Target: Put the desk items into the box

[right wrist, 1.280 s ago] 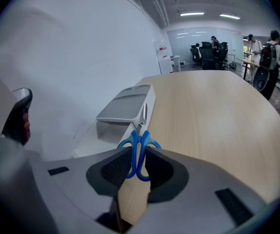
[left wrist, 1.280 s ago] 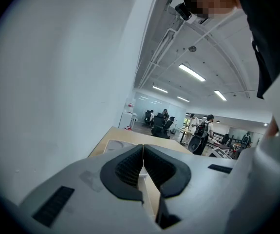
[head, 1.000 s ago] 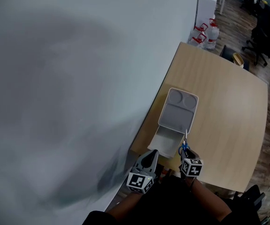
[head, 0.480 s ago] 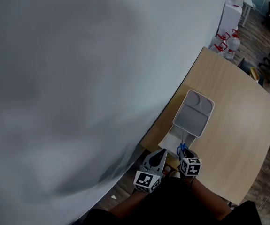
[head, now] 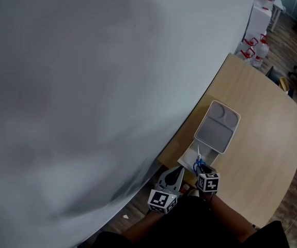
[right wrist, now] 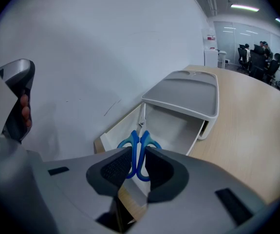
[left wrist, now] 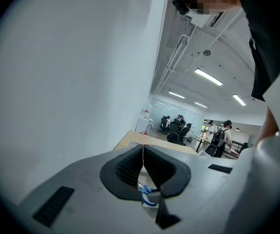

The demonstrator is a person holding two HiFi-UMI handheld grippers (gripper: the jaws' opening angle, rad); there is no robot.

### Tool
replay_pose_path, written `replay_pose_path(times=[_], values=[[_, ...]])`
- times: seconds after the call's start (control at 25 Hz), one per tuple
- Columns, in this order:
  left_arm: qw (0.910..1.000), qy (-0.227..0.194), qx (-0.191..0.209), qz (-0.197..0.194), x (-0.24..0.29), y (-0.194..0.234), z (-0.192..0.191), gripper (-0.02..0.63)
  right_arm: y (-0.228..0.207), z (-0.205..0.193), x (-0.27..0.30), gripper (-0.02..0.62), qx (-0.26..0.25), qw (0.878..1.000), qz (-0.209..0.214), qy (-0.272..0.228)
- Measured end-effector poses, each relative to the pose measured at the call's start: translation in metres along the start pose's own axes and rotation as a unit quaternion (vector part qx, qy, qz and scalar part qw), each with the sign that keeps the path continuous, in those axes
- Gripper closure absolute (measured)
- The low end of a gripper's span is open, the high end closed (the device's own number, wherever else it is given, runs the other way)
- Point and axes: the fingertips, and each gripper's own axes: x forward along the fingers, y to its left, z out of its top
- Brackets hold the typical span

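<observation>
A pair of blue-handled scissors stands upright between the pads of my right gripper, blades pointing up and away toward the white box. The box's lid is swung open and lies flat beyond it. From the head view, the right gripper hovers just short of the box at the near corner of the wooden table. My left gripper sits beside it on the left. Its pads meet with nothing between them, and it points up along the wall.
A large pale wall runs along the table's left edge. Water jugs with red handles stand on the floor past the far end. Office chairs and several people are far off.
The head view has swung, so box and table now sit further right and up in the picture. Both grippers keep their places and the scissors stay gripped.
</observation>
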Motion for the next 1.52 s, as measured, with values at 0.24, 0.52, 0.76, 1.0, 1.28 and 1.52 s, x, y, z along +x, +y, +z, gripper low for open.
replay_pose_path(times=[0.24,0.52,0.76,1.0,1.28,1.52], values=[[1.0000,-0.001,-0.007,0.000,0.004,0.003,0.000,0.591,-0.001,0.000,0.010,0.451,-0.021,1.000,-0.003,0.020],[0.9999,0.014,-0.002,0.005,0.009,0.013,-0.004,0.591,-0.006,0.010,0.024,0.451,-0.002,0.999,-0.009,0.044],[1.0000,0.009,0.000,0.000,0.013,0.018,0.002,0.591,-0.012,0.015,0.035,0.451,0.011,0.998,-0.028,0.057],[0.9999,0.016,0.002,0.004,0.016,0.024,0.001,0.591,-0.020,0.016,0.045,0.451,0.035,0.996,-0.042,0.069],[0.9997,0.023,0.002,0.004,0.019,0.026,0.003,0.591,-0.024,0.020,0.044,0.449,0.030,0.994,-0.072,0.077],[0.9998,0.018,0.004,0.006,0.021,0.029,0.001,0.591,-0.028,0.020,0.048,0.448,0.029,0.994,-0.079,0.076]])
